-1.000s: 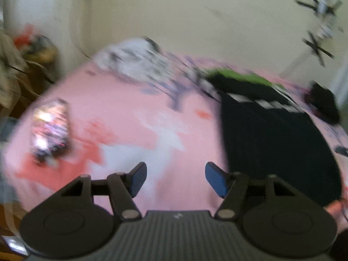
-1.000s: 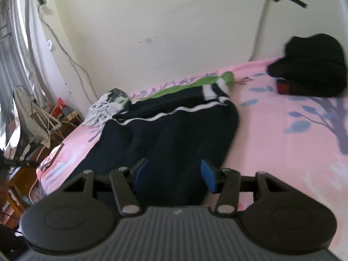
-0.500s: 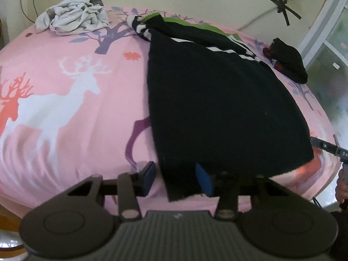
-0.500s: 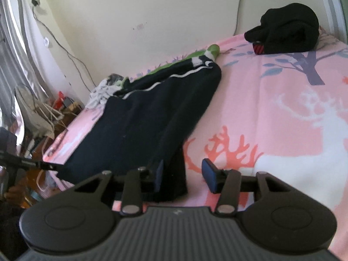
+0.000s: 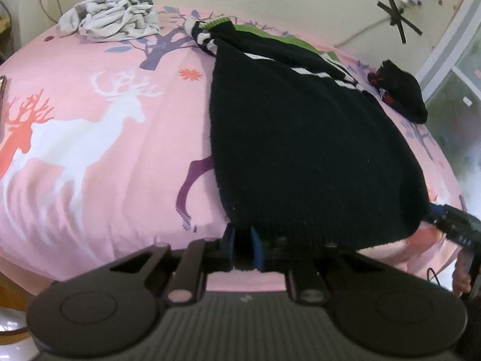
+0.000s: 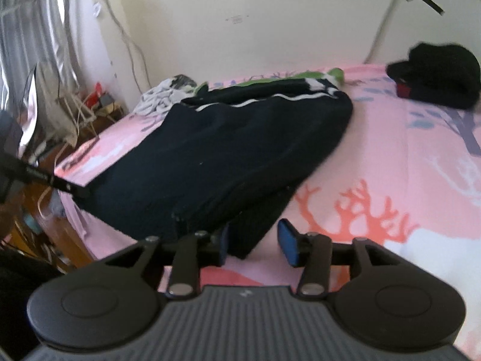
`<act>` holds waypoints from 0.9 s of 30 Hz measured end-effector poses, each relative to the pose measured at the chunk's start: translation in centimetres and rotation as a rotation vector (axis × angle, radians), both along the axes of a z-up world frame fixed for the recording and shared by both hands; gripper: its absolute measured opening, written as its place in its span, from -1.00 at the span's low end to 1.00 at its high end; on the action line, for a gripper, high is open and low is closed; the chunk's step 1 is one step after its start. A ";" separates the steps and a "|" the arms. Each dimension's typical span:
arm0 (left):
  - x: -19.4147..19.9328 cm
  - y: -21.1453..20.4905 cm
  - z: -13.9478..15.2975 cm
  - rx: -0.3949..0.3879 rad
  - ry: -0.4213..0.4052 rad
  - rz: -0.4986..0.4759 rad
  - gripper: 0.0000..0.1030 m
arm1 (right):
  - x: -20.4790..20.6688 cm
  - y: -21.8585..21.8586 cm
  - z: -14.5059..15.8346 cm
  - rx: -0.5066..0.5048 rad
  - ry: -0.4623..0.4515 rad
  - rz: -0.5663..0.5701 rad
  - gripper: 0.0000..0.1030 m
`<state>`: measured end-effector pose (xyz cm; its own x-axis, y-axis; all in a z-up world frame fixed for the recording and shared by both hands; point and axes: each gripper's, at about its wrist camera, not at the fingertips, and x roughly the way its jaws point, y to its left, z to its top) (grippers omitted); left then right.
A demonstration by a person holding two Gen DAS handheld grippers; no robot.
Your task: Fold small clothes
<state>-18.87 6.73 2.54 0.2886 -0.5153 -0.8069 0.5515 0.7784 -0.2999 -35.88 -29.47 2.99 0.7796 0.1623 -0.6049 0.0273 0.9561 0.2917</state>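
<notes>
A black knit sweater point(image 5: 300, 138) with white stripes and a green collar lies flat on the pink deer-print bed sheet point(image 5: 90, 150). My left gripper point(image 5: 242, 245) is shut on the sweater's near left hem corner, and black fabric fills the gap between its blue pads. In the right wrist view the sweater point(image 6: 225, 150) runs away to the left, and its other near corner lies between the jaws of my open right gripper point(image 6: 255, 244), close to the left pad. Each gripper shows in the other's view: the right gripper point(image 5: 451, 222) and the left gripper point(image 6: 60, 185).
A crumpled grey-white garment point(image 5: 111, 22) lies at the bed's far left corner, and a folded black garment point(image 6: 436, 79) at the far right. A fan and clutter point(image 6: 45, 99) stand beside the bed. The wall runs behind, with a window point(image 5: 460, 96) at the right.
My left gripper swung down to the sweater's hem corner and closed on it. My right gripper came to the other near corner, its jaws still apart.
</notes>
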 end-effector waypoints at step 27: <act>0.0 -0.3 0.0 -0.003 0.023 -0.042 0.17 | -7.4 -5.9 3.2 0.067 0.024 -0.274 -0.30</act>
